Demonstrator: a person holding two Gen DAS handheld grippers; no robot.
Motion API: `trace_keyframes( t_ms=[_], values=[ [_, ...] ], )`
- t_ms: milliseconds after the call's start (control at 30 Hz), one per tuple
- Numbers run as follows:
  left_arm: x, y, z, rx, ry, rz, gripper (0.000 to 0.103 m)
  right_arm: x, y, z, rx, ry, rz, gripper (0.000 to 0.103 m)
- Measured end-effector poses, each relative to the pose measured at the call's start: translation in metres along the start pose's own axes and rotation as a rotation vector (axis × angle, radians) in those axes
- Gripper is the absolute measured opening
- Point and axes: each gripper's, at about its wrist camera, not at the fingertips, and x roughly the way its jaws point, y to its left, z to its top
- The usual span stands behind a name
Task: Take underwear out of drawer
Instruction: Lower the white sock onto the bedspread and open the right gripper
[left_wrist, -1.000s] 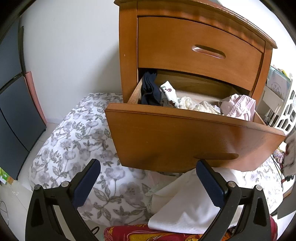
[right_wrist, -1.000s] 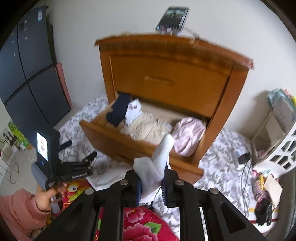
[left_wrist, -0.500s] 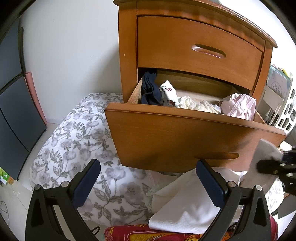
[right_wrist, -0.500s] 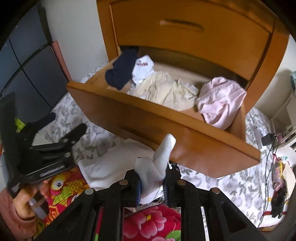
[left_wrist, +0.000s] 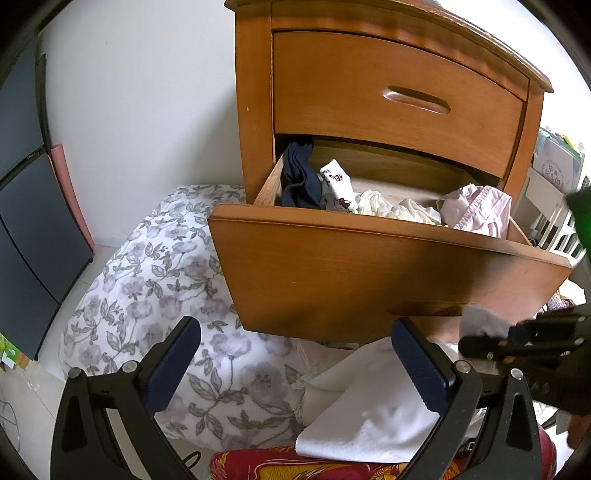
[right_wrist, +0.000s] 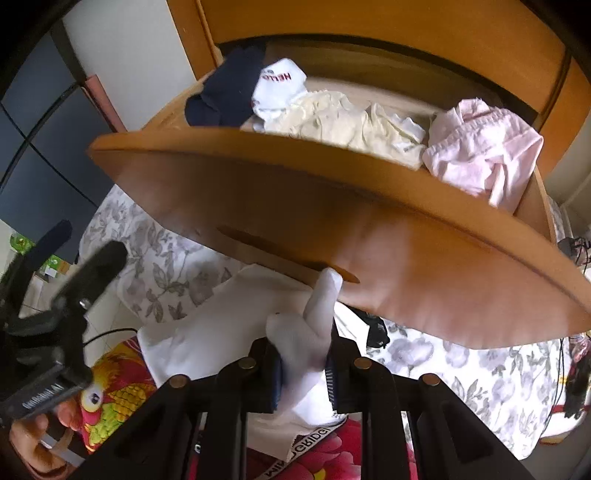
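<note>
Pinching a white garment (right_wrist: 306, 332), the right gripper (right_wrist: 303, 373) hangs below the drawer (right_wrist: 332, 221); left gripper (left_wrist: 295, 365) fingers spread, empty.

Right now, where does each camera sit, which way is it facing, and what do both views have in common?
Left wrist: on the left hand-held gripper, angled down at the open drawer from in front; its open fingers show, with the right hand-held gripper at the right edge.
Right wrist: on the right hand-held gripper, steeply down under the drawer front; its fingers pinch a white sock; a hand shows lower left.
Shared: the drawer, pink garment, navy garment, white cloth.
</note>
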Motion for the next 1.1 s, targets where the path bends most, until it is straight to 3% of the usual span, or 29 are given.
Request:
trace_keyframes(
  t_ms=[400,500,600,633,900,1100],
  values=[
    [-0.001,0.0,0.0,0.001,-0.001,0.001,0.103,-0.036,0.012,0.022,-0.032,-0.086,0.048,0.021],
    [-0.001,0.0,0.0,0.001,-0.002,0.001,0.103,-0.032,0.011,0.025,-0.004,-0.064,0.078,0.029],
    [-0.001,0.0,0.0,0.001,-0.001,0.001,0.103,-0.029,0.008,0.024,0.02,-0.057,0.093,0.051],
    [0.0,0.0,0.0,0.0,-0.001,0.001,0.103,-0.029,0.007,0.024,0.022,-0.063,0.089,0.053],
    [-0.001,0.0,0.0,0.0,0.001,0.001,0.103,-0.039,-0.015,0.018,0.09,-0.096,0.08,0.056],
    [0.001,0.001,0.0,-0.003,0.009,-0.003,0.103,-0.051,-0.038,-0.007,0.164,-0.138,0.074,0.057]
  ],
)
